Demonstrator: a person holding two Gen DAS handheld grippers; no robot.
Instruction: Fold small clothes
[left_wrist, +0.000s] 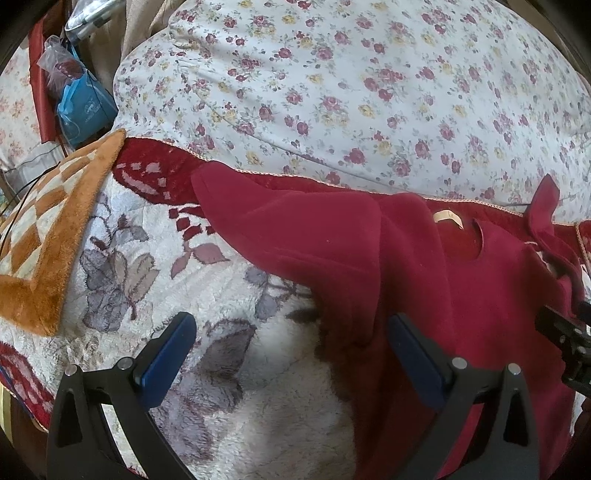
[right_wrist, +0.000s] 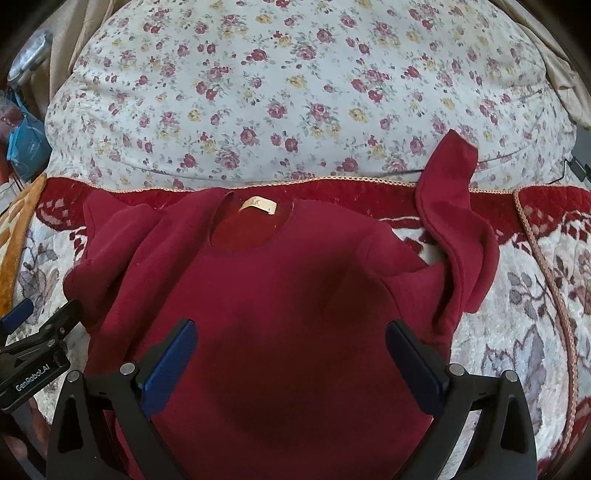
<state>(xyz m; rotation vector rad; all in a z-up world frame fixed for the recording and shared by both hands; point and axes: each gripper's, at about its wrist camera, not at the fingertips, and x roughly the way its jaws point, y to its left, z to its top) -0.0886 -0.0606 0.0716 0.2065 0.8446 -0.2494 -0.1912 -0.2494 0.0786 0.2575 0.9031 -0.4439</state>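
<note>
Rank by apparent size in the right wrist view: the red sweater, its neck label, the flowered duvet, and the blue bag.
1. Flowered duvet and red sweater: similar; the sweater is nearer, so unsure.
2. Blue bag, partly cut off.
3. Neck label.

the red sweater's (right_wrist: 273, 295) hem runs out past the right wrist view's bottom edge.

Your dark red sweatshirt (right_wrist: 266, 295) spread front-up on the floral blanket (right_wrist: 517, 332), neckline with cream label (right_wrist: 258, 205) toward the flowered pillow (right_wrist: 295, 92), one sleeve (right_wrist: 454, 206) crumpled upward over the blanket's edge, the other sleeve (left_wrist: 280, 221) stretched outward
</note>
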